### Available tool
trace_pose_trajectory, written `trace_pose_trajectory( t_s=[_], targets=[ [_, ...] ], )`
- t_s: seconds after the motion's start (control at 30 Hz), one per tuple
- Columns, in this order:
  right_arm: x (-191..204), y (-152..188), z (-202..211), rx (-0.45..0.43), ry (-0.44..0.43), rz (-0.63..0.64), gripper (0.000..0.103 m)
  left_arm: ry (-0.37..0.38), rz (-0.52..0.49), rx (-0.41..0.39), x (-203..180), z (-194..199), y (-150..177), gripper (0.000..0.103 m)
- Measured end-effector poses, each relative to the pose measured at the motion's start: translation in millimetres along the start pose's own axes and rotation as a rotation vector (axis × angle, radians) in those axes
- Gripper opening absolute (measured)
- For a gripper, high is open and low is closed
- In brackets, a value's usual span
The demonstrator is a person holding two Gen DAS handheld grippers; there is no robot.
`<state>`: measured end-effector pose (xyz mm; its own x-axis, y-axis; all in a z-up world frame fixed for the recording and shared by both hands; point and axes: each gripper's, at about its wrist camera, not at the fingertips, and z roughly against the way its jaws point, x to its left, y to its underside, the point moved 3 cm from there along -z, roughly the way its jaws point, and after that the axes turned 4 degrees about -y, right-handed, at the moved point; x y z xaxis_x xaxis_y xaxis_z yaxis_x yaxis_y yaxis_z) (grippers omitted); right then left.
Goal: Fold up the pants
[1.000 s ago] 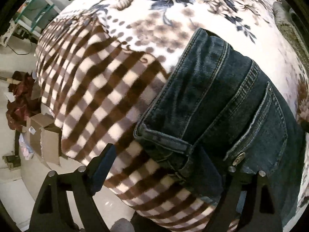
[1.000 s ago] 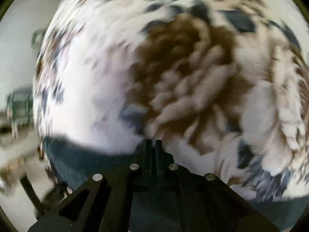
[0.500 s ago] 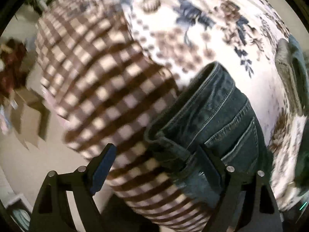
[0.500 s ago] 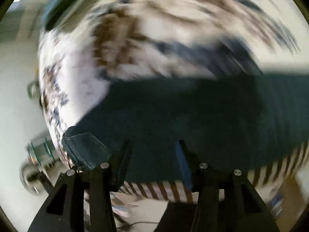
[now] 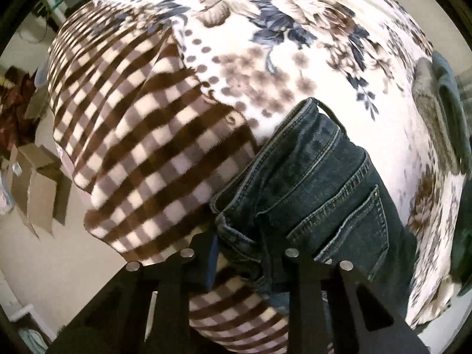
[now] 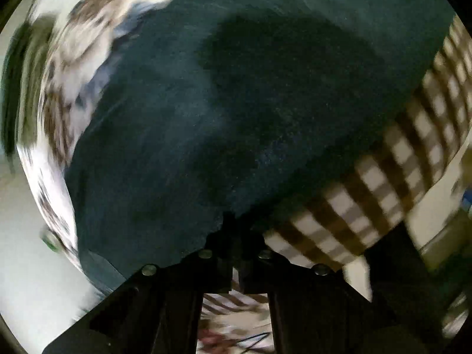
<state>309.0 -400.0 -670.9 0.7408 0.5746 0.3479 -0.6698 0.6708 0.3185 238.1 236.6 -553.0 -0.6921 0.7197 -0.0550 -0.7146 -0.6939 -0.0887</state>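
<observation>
Dark blue jeans (image 5: 318,194) lie on a blanket with a brown checked border and floral middle (image 5: 224,67). In the left wrist view my left gripper (image 5: 244,253) has narrowed around the waistband corner, which sits between its fingers. In the right wrist view, which is blurred, the jeans' leg (image 6: 236,112) fills the frame. My right gripper (image 6: 234,236) is shut at the leg's near edge; the denim seems pinched between its fingers.
Cardboard boxes (image 5: 32,183) and clutter stand on the floor left of the bed. A grey-green cloth (image 5: 439,109) lies at the blanket's right edge. The checked border (image 6: 392,177) hangs over the bed edge.
My left gripper has closed in on the waistband corner from wide open. My right gripper swung from the floral blanket to the jeans' leg, opened, then shut at its edge.
</observation>
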Motion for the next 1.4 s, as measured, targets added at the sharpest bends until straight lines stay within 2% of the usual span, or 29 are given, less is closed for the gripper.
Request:
trace_pose_trajectory(
  t_s=[0.13, 0.23, 0.27, 0.3, 0.37, 0.4, 0.43, 0.47, 0.5, 0.6, 0.73, 0.83, 0.93, 1.03, 1.1, 1.2, 1.23, 1.27, 1.3, 1.4],
  targets=[
    [-7, 5, -8, 0.044, 0.013, 0.052, 0.003, -0.017, -0.041, 0.027, -3, -7, -1, 0.025],
    [-3, 1, -8, 0.085, -0.075, 0.11, 0.014, -0.053, -0.074, 0.021, -18, 6, -3, 0.027],
    [-5, -1, 0, 0.087, -0.114, 0.119, 0.03, -0.063, -0.09, 0.007, -23, 14, -1, 0.027],
    [-10, -2, 9, 0.077, -0.156, 0.128, 0.051, -0.089, -0.122, -0.014, -35, 25, 3, 0.031],
    [-30, -9, 38, 0.017, -0.215, 0.125, 0.056, -0.13, -0.193, -0.055, -57, 44, 13, 0.044],
    [-43, -13, 51, -0.015, -0.236, 0.116, 0.057, -0.139, -0.239, -0.084, -74, 56, 21, 0.064],
    [-64, -21, 70, -0.056, -0.257, 0.096, 0.057, -0.145, -0.282, -0.109, -92, 65, 31, 0.081],
    [-80, -29, 82, -0.084, -0.263, 0.076, 0.057, -0.149, -0.316, -0.13, -108, 72, 41, 0.084],
    [-99, -43, 98, -0.122, -0.262, 0.047, 0.057, -0.141, -0.37, -0.159, -135, 80, 58, 0.084],
    [-180, -87, 147, -0.263, -0.275, -0.072, 0.057, -0.112, -0.486, -0.171, -192, 83, 99, 0.086],
    [-278, -154, 204, -0.443, -0.286, -0.2, 0.057, -0.046, -0.626, -0.157, -271, 58, 170, 0.086],
    [-331, -199, 225, -0.523, -0.299, -0.228, 0.057, -0.053, -0.73, -0.145, -321, 28, 221, 0.086],
    [-349, -225, 215, -0.531, -0.365, -0.251, 0.057, -0.052, -0.802, -0.078, -357, -8, 262, 0.086],
    [-358, -244, 209, -0.586, -0.515, -0.251, 0.056, -0.09, -0.833, -0.024, -370, -40, 281, 0.086],
    [-347, -251, 205, -0.612, -0.587, -0.247, 0.056, -0.114, -0.834, -0.036, -374, -51, 283, 0.088],
    [-346, -267, 196, -0.612, -0.64, -0.267, 0.055, -0.091, -0.79, -0.025, -375, -61, 273, 0.101],
    [-345, -270, 195, -0.622, -0.643, -0.275, 0.042, -0.077, -0.774, -0.012, -375, -65, 269, 0.103],
    [-344, -271, 197, -0.627, -0.621, -0.277, 0.015, -0.066, -0.762, -0.008, -375, -68, 265, 0.103],
    [-343, -271, 199, -0.624, -0.616, -0.274, 0.008, -0.063, -0.755, -0.002, -376, -71, 262, 0.103],
    [-331, -268, 218, -0.644, -0.578, -0.226, 0.008, -0.083, -0.764, -0.014, -380, -70, 260, 0.103]
  ],
)
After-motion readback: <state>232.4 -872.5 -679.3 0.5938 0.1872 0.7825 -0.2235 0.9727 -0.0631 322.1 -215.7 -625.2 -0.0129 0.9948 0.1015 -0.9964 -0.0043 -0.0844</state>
